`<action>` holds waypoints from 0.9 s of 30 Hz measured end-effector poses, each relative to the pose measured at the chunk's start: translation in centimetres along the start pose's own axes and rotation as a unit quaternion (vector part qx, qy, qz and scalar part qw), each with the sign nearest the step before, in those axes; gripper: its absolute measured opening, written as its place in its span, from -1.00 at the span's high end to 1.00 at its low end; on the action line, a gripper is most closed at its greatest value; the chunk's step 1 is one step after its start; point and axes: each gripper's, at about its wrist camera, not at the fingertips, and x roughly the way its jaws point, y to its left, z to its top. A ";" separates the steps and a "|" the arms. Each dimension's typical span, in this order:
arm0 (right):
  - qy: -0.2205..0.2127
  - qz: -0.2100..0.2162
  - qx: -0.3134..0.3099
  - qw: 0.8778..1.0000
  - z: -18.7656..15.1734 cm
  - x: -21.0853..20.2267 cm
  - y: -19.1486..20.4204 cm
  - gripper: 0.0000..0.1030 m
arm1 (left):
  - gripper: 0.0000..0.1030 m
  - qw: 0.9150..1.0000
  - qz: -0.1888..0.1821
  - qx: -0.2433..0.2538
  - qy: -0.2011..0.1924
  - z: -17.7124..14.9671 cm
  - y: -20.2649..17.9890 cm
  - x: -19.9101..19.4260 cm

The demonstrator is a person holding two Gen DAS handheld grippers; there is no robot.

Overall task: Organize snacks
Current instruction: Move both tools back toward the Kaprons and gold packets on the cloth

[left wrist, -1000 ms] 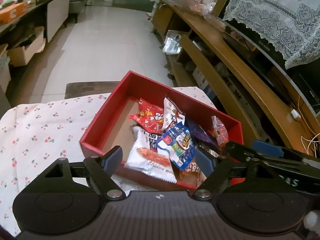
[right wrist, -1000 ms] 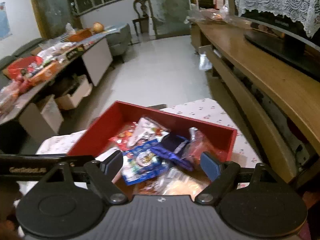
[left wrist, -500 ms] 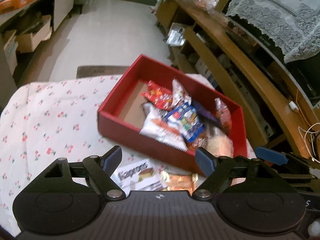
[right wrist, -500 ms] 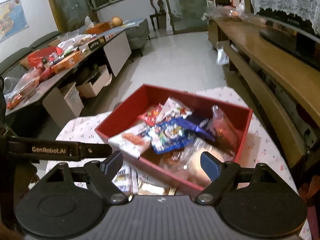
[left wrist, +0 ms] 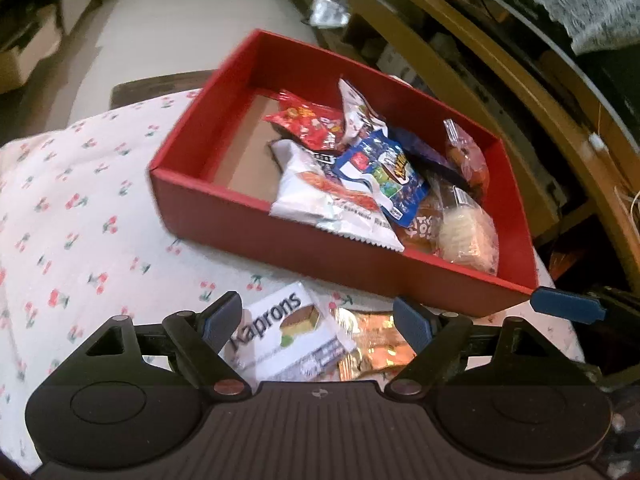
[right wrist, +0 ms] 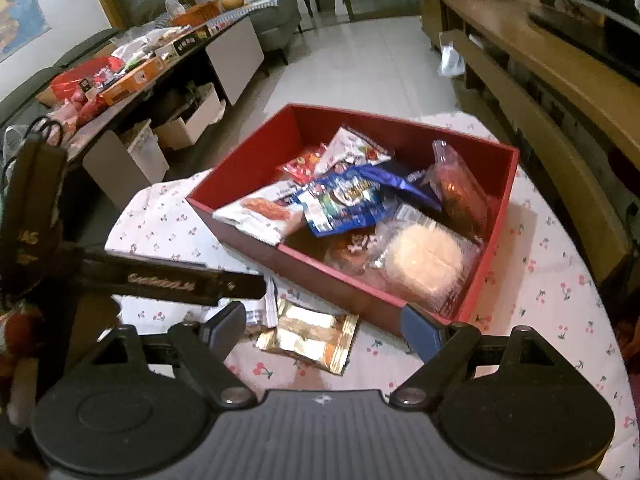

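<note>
Both grippers' fingers stand open, empty; the left gripper (left wrist: pixel 318 322), just opening wider, frames a white wafer packet (left wrist: pixel 280 330); the right gripper (right wrist: pixel 324 326) a gold packet (right wrist: pixel 310 336).

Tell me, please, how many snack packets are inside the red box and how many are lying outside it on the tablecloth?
In the red box: at least 8 packets, overlapping, so some may be hidden.
On the tablecloth: 2, the white Kaprons packet and the gold packet.
Total: at least 10.

"Kaprons" on the white snack packet (left wrist: pixel 280 332) on the tablecloth (left wrist: pixel 80 220)
</note>
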 end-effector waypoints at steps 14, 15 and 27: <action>0.028 -0.009 0.006 1.000 -0.6 0.6 -1.1 -0.88 | -0.72 0.998 0.019 0.052 0.019 -1.2 -1.4 0.9; 0.029 -0.010 0.006 1.000 -0.6 0.7 -1.2 -0.88 | -0.72 0.998 0.023 0.058 0.020 -1.4 -1.7 0.9; 0.036 -0.011 0.002 0.999 -0.8 1.1 -1.2 -0.88 | -0.68 0.991 0.058 0.117 0.031 -3.1 -4.1 1.1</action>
